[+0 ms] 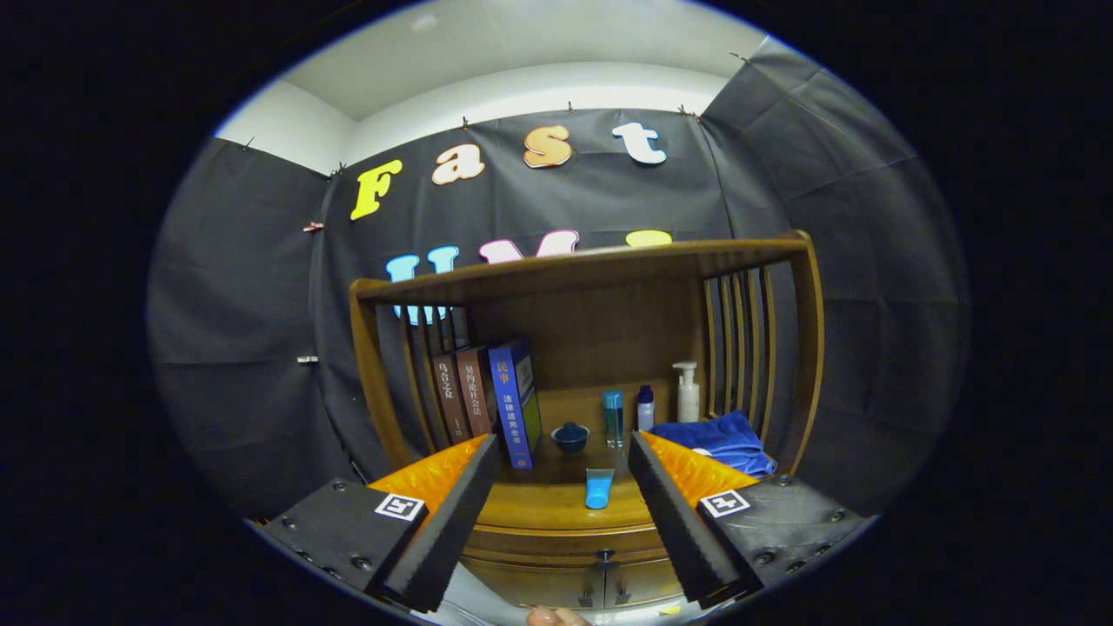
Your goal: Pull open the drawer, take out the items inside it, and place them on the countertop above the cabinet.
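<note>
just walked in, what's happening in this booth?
A person holds a handheld gripper facing a wooden cabinet; its fingers are open, gripping nothing. The drawer below the countertop looks closed, its knob between and just ahead of the fingers. On the countertop already: books, a small bowl, bottles, a blue tube and a blue cloth.

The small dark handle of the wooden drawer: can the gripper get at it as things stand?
Probably yes. The gripper is open, its fingers spread wide, and the small dark drawer handle sits between and just below them on the wooden cabinet front. Nothing lies between; the light blue tube rests higher, on the countertop.
</note>
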`<action>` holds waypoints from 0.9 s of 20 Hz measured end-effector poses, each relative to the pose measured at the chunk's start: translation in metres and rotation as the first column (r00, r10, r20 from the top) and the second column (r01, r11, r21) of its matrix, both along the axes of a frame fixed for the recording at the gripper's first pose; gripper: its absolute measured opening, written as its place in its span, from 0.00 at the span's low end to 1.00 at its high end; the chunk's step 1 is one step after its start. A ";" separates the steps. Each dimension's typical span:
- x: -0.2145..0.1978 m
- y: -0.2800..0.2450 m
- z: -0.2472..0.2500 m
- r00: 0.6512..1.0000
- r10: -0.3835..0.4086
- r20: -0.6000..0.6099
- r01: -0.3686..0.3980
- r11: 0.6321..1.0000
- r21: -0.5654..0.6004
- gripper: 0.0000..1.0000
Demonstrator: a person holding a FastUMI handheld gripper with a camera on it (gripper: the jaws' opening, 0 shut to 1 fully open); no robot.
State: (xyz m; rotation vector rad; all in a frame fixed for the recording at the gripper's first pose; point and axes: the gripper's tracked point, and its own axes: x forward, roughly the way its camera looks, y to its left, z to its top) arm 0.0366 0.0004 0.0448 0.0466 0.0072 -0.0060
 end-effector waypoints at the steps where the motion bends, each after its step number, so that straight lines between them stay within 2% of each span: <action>1: -0.005 0.000 0.005 1.000 -0.003 0.010 0.003 1.000 -0.003 0.99; 18: -0.013 0.001 0.011 0.999 -0.037 0.006 0.037 0.999 -0.038 0.99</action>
